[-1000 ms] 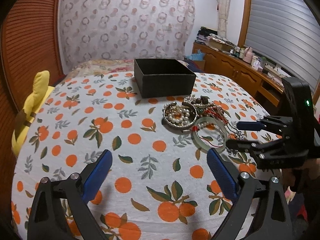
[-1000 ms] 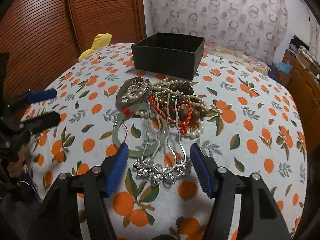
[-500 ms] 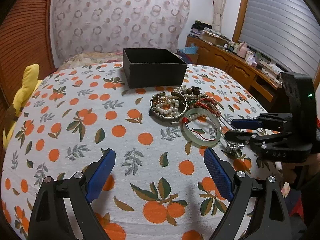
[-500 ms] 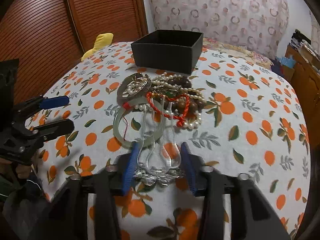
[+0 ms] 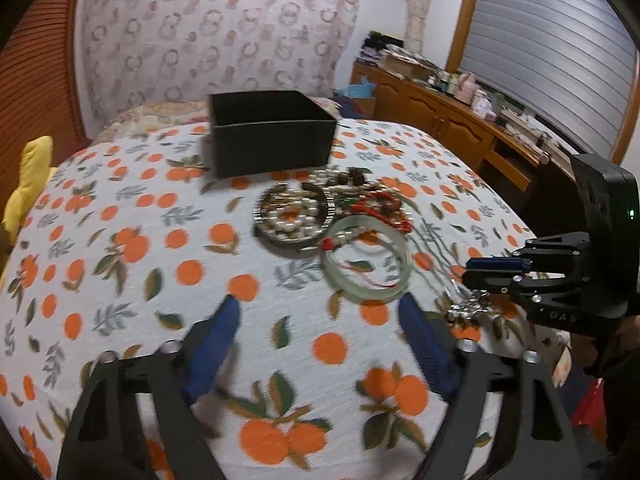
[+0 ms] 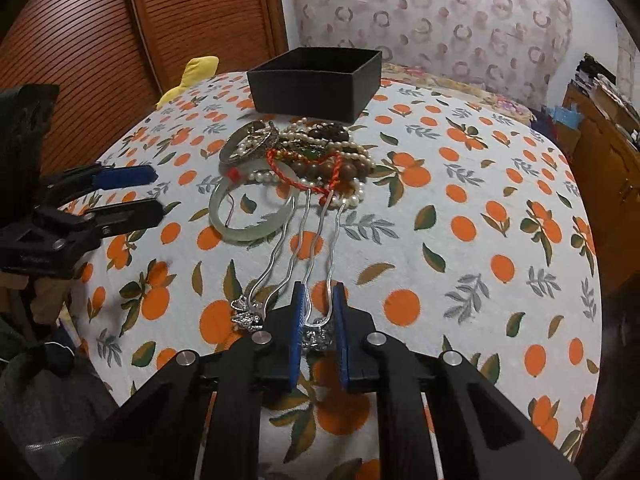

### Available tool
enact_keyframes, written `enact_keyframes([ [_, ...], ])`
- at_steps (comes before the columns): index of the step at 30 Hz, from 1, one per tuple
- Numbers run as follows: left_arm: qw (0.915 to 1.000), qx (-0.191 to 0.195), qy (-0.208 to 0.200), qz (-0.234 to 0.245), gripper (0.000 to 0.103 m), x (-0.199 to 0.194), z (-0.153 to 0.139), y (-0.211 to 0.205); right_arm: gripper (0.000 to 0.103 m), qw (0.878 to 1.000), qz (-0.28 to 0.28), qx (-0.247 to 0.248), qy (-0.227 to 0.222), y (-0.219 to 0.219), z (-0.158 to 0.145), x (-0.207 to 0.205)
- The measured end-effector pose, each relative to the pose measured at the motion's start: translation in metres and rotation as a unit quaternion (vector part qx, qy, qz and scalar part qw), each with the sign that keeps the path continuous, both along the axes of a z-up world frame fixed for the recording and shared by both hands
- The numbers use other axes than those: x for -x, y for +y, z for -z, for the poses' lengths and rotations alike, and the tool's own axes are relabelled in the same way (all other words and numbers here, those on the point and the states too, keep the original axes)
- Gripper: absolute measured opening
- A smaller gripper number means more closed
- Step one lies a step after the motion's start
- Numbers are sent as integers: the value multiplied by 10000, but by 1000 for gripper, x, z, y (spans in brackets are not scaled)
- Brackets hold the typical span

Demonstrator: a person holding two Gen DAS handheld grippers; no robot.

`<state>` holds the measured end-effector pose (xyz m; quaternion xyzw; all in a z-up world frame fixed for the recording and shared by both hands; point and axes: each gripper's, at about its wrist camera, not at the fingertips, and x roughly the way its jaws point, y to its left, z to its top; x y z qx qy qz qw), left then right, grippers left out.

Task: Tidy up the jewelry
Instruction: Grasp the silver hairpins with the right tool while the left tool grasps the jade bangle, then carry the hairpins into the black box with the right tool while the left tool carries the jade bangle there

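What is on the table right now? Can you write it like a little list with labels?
Table cover: white cloth with oranges
Box: black box, open top, behind the pile
Jewelry pile: pearls, brown beads, red cord
Bangle: pale green bangle, flat beside the pile
Hairpins: two silver hairpins; right gripper shut on one hairpin, the other hairpin lies beside it
Left gripper: open, holds nothing
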<state>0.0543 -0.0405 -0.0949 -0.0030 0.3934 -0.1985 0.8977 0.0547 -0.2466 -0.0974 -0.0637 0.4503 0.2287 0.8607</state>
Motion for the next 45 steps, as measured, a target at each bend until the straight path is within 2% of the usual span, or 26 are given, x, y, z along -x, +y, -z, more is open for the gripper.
enact_keyframes([
  [5,9993,159,284,198,38,-21,6,-15,15,9999,115,-50,-44,-7,0,1],
  [7,9989,188,374,212,30,-29,8,-19,15,9998,154,-85,-75,-10,-2,2],
  [12,9984,105,534,119,23,-48,15,-26,15,9996,191,-129,-138,-12,-5,2],
  [20,9990,-305,336,25,8,-51,18,-30,15,9996,142,-126,-204,-7,-5,2],
  [30,9996,-215,108,133,7,-17,5,-9,11,9992,30,-151,-375,0,-14,6],
  [32,9998,-169,45,97,7,-13,2,-4,3,9991,4,-132,-393,3,-15,5],
  [39,9996,-131,-251,-47,7,-5,-14,5,3,9992,-6,-178,-364,6,-12,2],
  [45,9989,-11,-451,-153,7,-5,-26,8,3,9979,34,-268,-587,7,-23,3],
])
